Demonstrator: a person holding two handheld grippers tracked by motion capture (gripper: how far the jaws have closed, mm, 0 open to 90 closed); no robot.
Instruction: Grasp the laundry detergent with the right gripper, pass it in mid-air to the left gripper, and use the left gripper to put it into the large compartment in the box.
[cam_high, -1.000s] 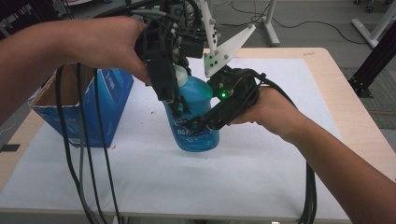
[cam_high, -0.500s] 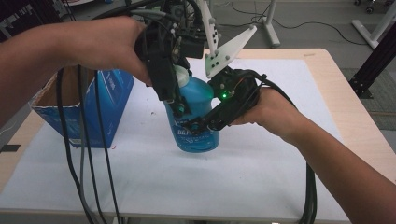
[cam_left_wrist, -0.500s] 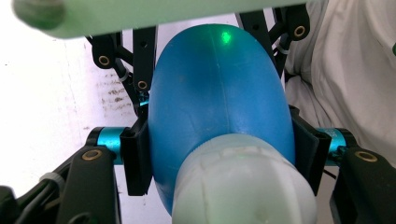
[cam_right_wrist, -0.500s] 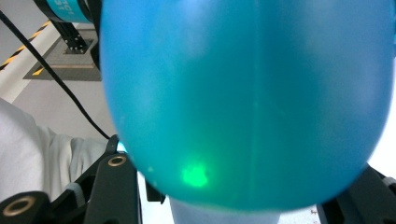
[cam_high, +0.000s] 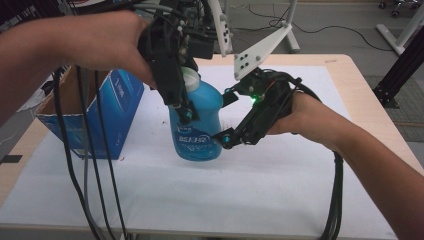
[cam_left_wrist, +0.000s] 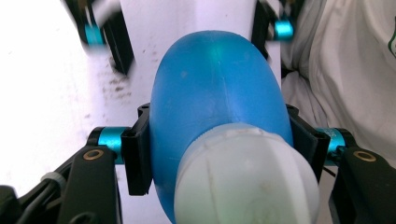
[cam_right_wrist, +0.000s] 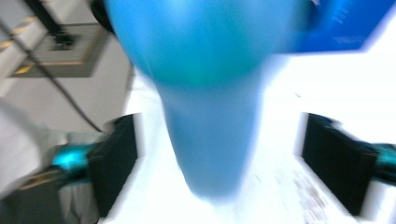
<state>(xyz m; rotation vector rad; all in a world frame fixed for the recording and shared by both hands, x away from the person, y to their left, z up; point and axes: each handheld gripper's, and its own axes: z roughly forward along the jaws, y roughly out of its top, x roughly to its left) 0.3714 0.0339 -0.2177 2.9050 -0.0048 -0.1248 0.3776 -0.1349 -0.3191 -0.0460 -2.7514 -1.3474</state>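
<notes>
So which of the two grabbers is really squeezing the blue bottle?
The left gripper: its pads press the blue bottle below the white cap. The right gripper has just opened, jaws clear.

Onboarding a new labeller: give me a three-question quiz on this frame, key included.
1. True or false: the left gripper is shut on the blue bottle.
2. How do the right gripper jaws stand? A) clamped on the bottle B) apart, with clear gaps to the bottle's handle
3. What stands left of the bottle in the high view?

Key:
1. True; its pads press the bottle's shoulders below the white cap.
2. B; the jaws have just been opening and touch nothing.
3. A blue cardboard box, on the white table cover.
</notes>
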